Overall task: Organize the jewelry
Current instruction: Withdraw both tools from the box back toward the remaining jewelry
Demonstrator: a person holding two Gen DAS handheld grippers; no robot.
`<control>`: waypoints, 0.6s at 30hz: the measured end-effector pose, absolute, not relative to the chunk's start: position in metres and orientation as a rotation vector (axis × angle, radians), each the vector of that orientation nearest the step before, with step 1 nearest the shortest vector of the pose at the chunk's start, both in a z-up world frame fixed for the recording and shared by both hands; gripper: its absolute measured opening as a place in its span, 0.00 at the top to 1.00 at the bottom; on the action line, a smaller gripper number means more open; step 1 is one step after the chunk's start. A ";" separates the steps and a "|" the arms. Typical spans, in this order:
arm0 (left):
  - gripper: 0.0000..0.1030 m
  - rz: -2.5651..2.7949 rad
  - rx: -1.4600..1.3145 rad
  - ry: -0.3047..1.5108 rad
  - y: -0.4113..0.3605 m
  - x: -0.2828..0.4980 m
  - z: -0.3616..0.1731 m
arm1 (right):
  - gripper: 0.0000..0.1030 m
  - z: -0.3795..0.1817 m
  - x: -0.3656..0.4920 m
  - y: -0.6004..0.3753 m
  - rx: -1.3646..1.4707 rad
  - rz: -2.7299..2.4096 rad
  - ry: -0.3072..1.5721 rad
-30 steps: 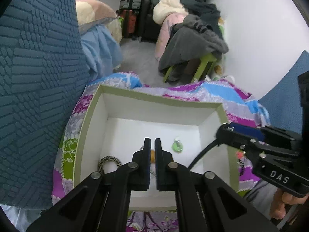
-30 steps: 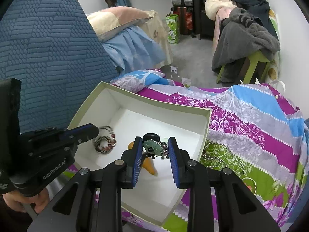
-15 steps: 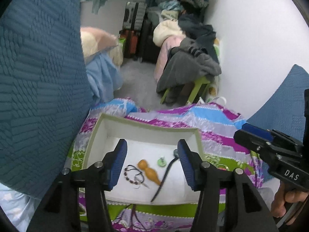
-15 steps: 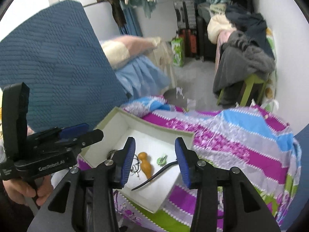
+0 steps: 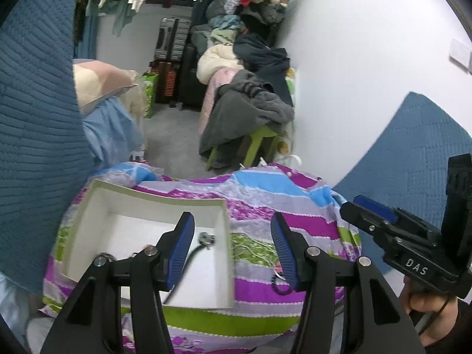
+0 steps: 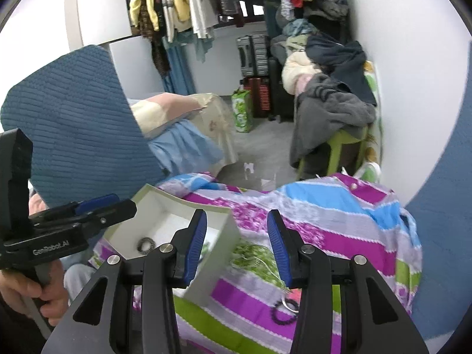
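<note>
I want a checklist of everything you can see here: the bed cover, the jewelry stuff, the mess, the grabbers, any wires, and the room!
Surface: striped purple, blue and green bedspread, wrinkled.
Job's things: white box open on the bedspread, holding a dark beaded bracelet, a small pendant and a black cord. Outside the box on the bedspread: another dark bracelet and a thin chain.
Clutter: nothing seen beyond the jewelry.
Grippers: left gripper open, empty; right gripper open, empty; both above the bedspread.
Cables: thin dark wire by the right hand.
Surroundings: blue quilted cushion, clothes pile on a green stool, suitcases, hanging clothes.
</note>
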State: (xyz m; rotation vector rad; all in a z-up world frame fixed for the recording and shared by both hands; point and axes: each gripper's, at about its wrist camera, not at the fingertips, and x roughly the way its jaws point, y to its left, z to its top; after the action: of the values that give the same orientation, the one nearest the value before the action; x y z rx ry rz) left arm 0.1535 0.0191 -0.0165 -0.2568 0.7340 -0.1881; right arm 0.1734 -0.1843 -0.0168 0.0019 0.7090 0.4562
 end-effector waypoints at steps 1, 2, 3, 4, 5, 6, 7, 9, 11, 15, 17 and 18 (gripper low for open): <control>0.49 -0.197 -0.256 0.737 0.013 0.153 -0.019 | 0.61 -0.019 0.173 -0.189 0.004 0.447 0.708; 0.49 -0.211 -0.256 0.742 0.006 0.152 -0.021 | 0.61 -0.024 0.172 -0.196 0.008 0.434 0.709; 0.50 -0.231 -0.250 0.748 -0.003 0.152 -0.025 | 0.61 -0.027 0.171 -0.201 0.011 0.427 0.709; 0.50 -0.238 -0.243 0.751 -0.008 0.151 -0.027 | 0.61 -0.032 0.170 -0.207 0.018 0.417 0.710; 0.50 -0.249 -0.235 0.761 -0.015 0.152 -0.031 | 0.61 -0.037 0.169 -0.214 0.025 0.406 0.712; 0.50 -0.270 -0.229 0.771 -0.025 0.152 -0.036 | 0.61 -0.044 0.168 -0.221 0.035 0.394 0.720; 0.50 -0.282 -0.227 0.777 -0.032 0.152 -0.041 | 0.61 -0.052 0.168 -0.228 0.049 0.385 0.735; 0.51 -0.297 -0.224 0.799 -0.044 0.153 -0.053 | 0.61 -0.068 0.168 -0.241 0.067 0.368 0.763; 0.60 -0.313 -0.225 0.829 -0.054 0.156 -0.065 | 0.61 -0.087 0.168 -0.250 0.077 0.357 0.796; 0.64 -0.342 -0.225 0.898 -0.076 0.161 -0.099 | 0.61 -0.126 0.171 -0.267 0.092 0.353 0.877; 0.65 -0.347 -0.220 0.924 -0.082 0.161 -0.112 | 0.61 -0.142 0.171 -0.275 0.096 0.349 0.910; 0.65 -0.351 -0.221 0.941 -0.088 0.162 -0.122 | 0.62 -0.152 0.173 -0.278 0.096 0.349 0.928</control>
State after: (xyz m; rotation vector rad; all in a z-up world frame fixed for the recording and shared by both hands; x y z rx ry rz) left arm 0.1620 -0.0877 -0.1220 -0.2208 0.9410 -0.3515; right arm 0.1732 -0.2775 -0.1519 0.0956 0.9277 0.3485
